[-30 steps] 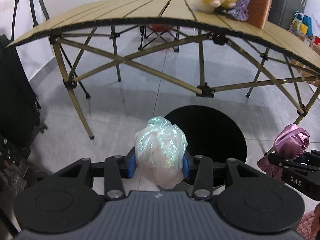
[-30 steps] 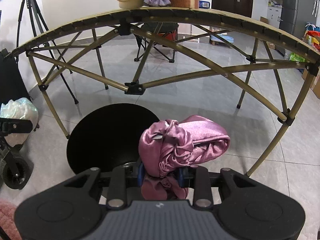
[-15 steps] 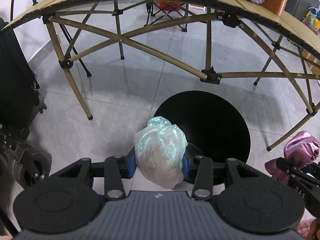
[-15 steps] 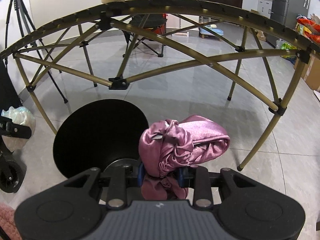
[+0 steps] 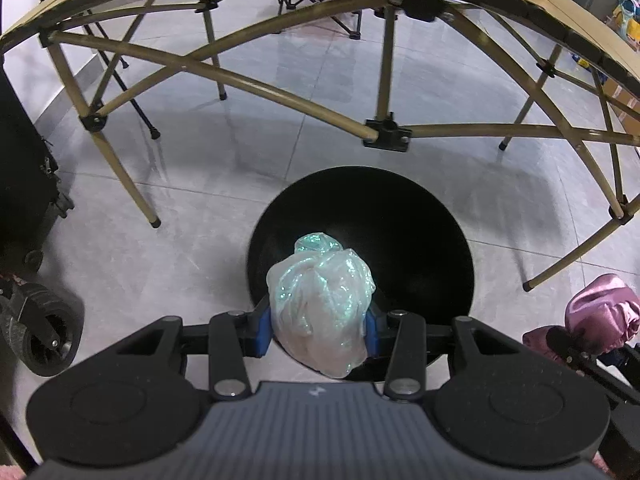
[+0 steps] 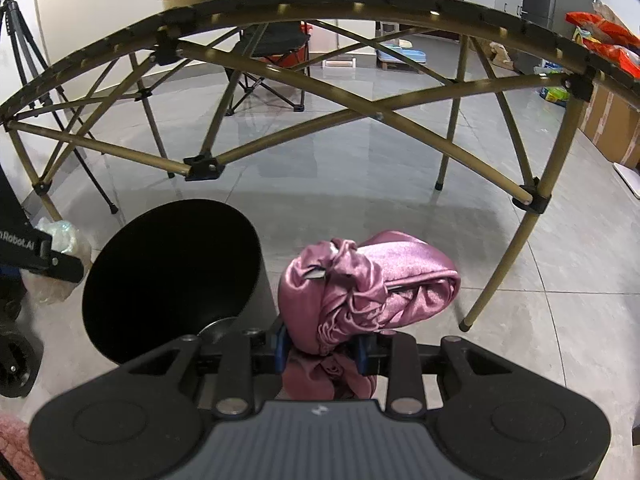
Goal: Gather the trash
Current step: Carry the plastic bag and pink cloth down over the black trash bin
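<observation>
Grey tiled floor noted, black bin (image 5: pixel 400 240) stood just in front of folding table frame (image 5: pixel 384 136). Left gripper (image 5: pixel 318 324) seen clenched on iridescent plastic wad (image 5: pixel 320 304), wad held over bin's near rim. Right gripper (image 6: pixel 320 350) seen clenched on pink satin bundle (image 6: pixel 368 284), held beside bin, off to its right. Left judged nearer to drop. Versus a second ago: bin mouth drawn closer under wad, table top lost from left view.
</observation>
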{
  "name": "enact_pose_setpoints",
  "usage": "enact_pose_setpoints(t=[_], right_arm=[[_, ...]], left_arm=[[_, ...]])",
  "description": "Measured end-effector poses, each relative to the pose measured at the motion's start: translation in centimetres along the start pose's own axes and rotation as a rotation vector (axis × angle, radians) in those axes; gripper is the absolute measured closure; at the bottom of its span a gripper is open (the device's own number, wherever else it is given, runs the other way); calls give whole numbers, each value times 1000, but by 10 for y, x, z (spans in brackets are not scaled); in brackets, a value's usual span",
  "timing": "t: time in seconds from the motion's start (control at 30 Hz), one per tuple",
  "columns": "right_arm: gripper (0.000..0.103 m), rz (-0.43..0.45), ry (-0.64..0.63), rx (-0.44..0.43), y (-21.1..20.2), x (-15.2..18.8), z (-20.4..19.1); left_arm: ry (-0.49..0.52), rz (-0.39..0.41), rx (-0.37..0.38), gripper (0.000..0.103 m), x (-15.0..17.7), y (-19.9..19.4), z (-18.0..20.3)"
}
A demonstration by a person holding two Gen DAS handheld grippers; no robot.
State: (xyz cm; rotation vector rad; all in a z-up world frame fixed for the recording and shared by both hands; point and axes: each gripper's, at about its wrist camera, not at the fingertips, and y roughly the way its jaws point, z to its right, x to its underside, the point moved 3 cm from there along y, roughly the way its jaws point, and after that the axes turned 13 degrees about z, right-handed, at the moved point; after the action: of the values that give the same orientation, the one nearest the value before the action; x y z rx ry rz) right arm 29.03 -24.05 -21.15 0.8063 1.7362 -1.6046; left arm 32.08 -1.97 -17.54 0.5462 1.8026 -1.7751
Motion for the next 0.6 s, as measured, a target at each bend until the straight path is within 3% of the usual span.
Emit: enact_pose_setpoints(t=[0.6], right_arm=[[73,-24,28,49,8,8,23]], left_arm=[[-25,-52,9,60,-9,26,33]])
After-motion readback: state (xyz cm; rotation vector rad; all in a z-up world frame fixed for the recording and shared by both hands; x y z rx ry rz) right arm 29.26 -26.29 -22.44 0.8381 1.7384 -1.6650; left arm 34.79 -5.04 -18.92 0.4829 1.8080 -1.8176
